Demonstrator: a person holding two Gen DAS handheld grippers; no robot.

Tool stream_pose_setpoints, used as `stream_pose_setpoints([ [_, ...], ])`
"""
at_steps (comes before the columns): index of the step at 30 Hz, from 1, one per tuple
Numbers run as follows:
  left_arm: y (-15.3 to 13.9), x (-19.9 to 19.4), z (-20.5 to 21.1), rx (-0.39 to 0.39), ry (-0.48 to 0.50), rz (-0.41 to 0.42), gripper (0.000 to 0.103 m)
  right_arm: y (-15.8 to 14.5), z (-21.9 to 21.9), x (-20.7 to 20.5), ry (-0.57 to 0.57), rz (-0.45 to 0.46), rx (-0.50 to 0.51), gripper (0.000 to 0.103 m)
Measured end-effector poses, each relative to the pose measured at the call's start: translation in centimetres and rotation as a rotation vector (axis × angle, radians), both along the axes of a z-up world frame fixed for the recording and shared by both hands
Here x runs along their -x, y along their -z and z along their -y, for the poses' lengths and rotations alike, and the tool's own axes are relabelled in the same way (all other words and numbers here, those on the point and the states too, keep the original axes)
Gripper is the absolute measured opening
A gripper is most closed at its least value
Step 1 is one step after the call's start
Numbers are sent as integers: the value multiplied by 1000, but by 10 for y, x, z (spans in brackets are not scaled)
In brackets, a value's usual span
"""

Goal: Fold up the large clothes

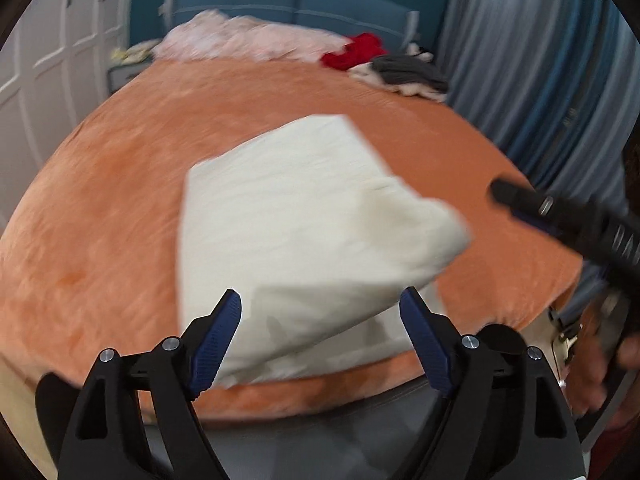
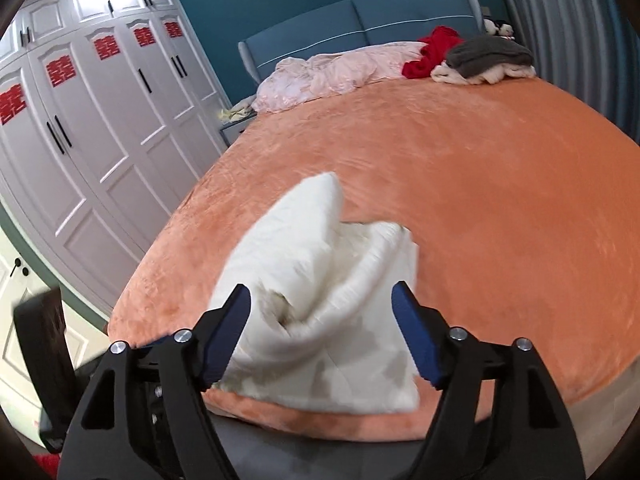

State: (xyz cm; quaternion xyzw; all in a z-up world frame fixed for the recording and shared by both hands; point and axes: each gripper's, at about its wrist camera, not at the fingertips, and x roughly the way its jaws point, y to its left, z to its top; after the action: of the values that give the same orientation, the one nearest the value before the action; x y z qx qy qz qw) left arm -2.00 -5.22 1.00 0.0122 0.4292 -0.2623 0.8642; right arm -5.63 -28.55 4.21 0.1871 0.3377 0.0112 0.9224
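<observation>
A cream-white folded garment (image 1: 304,232) lies near the lower centre of the left wrist frame on the orange bed cover (image 1: 120,200), close to the bed's near edge, its right-hand corner puffed up and blurred. The left claw (image 1: 320,300) stands wide open with nothing between its blue pads (image 1: 218,336), and the right claw (image 2: 320,296) is likewise spread wide with the garment (image 2: 320,280) showing between its fingers but not pinched. In the upper right of both frames a red cloth (image 2: 432,52) and a grey pile (image 2: 488,56) sit beside a pink quilt (image 2: 332,72) below the blue headboard (image 2: 360,24).
</observation>
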Motion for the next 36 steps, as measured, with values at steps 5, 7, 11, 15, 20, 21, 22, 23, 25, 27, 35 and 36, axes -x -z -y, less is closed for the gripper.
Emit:
stream_pose_setpoints([
  [5,27,-15,-38,0,-109,-101,79,8,-18,-28,-36,-80,-28,73],
  [7,34,-21,-52,31,-156,-143,79,20,-24,-38,-63,-132,-56,69],
  [11,36,-33,-71,97,-209,-193,79,35,-31,-39,-80,-197,-24,18],
  [15,28,-39,-70,105,-211,-191,77,20,-23,-14,-37,-123,4,14],
  [20,25,-40,-48,69,-153,-170,76,37,-9,9,28,-172,54,14],
  [21,27,-40,-42,54,-141,-168,75,45,-5,11,39,-192,58,14],
  [22,30,-39,-34,33,-124,-165,73,54,-2,13,51,-215,69,14],
  [23,32,-39,-28,17,-115,-164,72,62,0,14,57,-234,79,14],
  [25,40,-39,-16,-22,-97,-173,70,76,3,16,63,-264,90,14],
  [27,49,-40,-9,-46,-90,-196,70,88,5,16,59,-292,91,14],
  [35,76,-39,4,-153,-82,-202,72,129,7,8,44,-381,52,15],
  [36,78,-39,5,-166,-83,-199,72,131,7,7,43,-386,48,15],
])
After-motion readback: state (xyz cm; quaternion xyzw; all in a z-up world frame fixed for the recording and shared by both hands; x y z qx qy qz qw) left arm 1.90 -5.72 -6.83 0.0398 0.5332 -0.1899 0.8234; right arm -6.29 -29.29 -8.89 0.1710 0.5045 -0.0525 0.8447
